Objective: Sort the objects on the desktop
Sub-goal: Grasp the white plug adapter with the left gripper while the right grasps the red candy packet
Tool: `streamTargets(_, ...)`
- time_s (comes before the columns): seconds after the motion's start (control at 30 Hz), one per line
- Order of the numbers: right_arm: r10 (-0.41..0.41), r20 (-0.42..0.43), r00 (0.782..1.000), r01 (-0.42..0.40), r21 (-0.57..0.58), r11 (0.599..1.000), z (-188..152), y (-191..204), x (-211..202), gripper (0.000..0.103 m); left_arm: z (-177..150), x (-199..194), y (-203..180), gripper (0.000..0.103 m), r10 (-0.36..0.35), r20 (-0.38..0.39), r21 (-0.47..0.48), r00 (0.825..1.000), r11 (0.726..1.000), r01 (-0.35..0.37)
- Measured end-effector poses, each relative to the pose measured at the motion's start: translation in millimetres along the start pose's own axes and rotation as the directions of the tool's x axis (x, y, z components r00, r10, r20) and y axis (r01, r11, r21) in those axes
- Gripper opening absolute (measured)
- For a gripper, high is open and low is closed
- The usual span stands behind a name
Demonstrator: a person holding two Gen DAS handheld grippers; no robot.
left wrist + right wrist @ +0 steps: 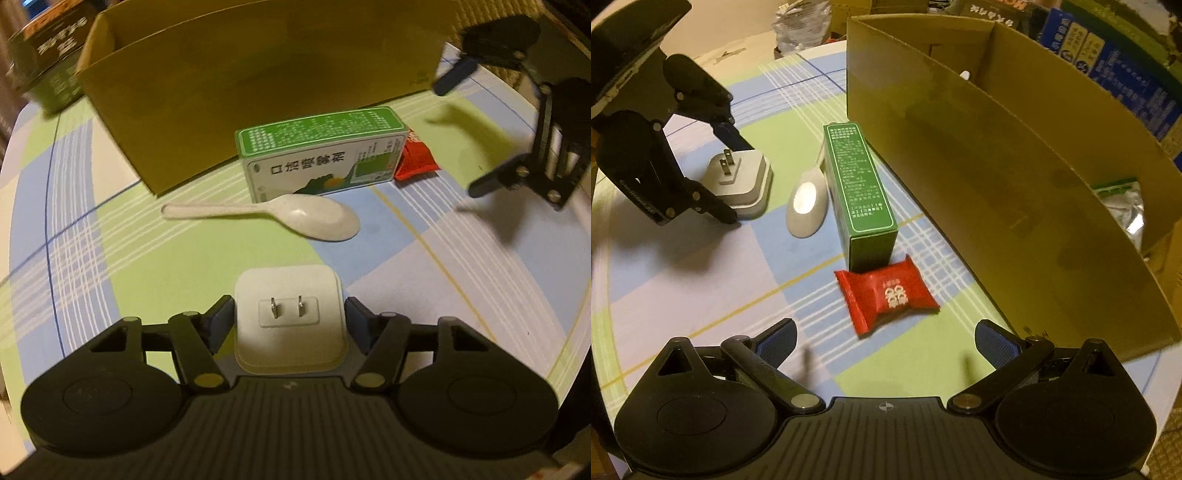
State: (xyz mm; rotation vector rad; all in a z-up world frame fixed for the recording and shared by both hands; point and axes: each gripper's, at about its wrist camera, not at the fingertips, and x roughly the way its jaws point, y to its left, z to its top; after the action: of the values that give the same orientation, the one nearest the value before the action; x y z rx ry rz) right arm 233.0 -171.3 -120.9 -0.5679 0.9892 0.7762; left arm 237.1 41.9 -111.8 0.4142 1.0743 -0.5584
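Observation:
My left gripper (290,312) is shut on a white plug adapter (290,319) with its two prongs facing the camera; it rests on or just above the plaid tablecloth, also seen in the right wrist view (738,182). Beyond it lie a white spoon (295,216), a green medicine box (321,155) and a red snack packet (415,158). My right gripper (886,347) is open and empty, just short of the red packet (890,295). The green box (860,195) and spoon (807,206) lie past it. An open cardboard box (258,85) stands behind them.
The cardboard box (1015,166) holds a silver bag (1123,206) at its right end. A green tin (48,74) stands at the far left of the table. Stacked cartons (1108,55) crowd the background behind the box. The plaid tablecloth (92,221) covers the round table.

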Motion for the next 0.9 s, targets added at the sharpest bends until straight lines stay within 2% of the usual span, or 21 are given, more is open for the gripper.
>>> streamTargets(0.17,0.029,-0.011,1.0,-0.03,-0.063,0.998,8.4,1.6,13.0,0.101,5.8,4.1,-5.1,0.061,-0.019,0.01,0.077,1.0,0.997,0.019)
streamTargets(0.33,0.042,-0.023,0.999,-0.044,-0.106,0.993,18.4,0.5,22.9,0.1,10.8,7.9,-6.2,0.061,-0.045,0.014,0.112,0.999,0.993,0.043)
streamTargets(0.47,0.086,-0.05,0.995,-0.09,-0.084,0.992,23.1,-7.7,31.1,0.083,13.2,10.4,-3.5,0.061,-0.072,0.017,0.125,0.997,0.99,0.069)
streamTargets(0.57,0.111,-0.043,0.993,-0.114,-0.067,0.991,24.5,-14.0,32.7,0.08,13.8,11.2,-1.9,0.061,-0.086,0.02,0.13,0.996,0.988,0.083)
streamTargets(0.7,0.149,-0.044,0.988,-0.151,-0.031,0.988,27.3,-18.7,32.3,0.063,13.8,13.5,-1.3,0.061,-0.094,0.015,0.129,0.995,0.987,0.091)
streamTargets(0.9,0.15,-0.05,0.987,-0.151,-0.033,0.988,26.7,-15.8,28.1,0.053,13.3,14.0,0.6,0.061,-0.112,0.018,0.117,0.994,0.987,0.109)
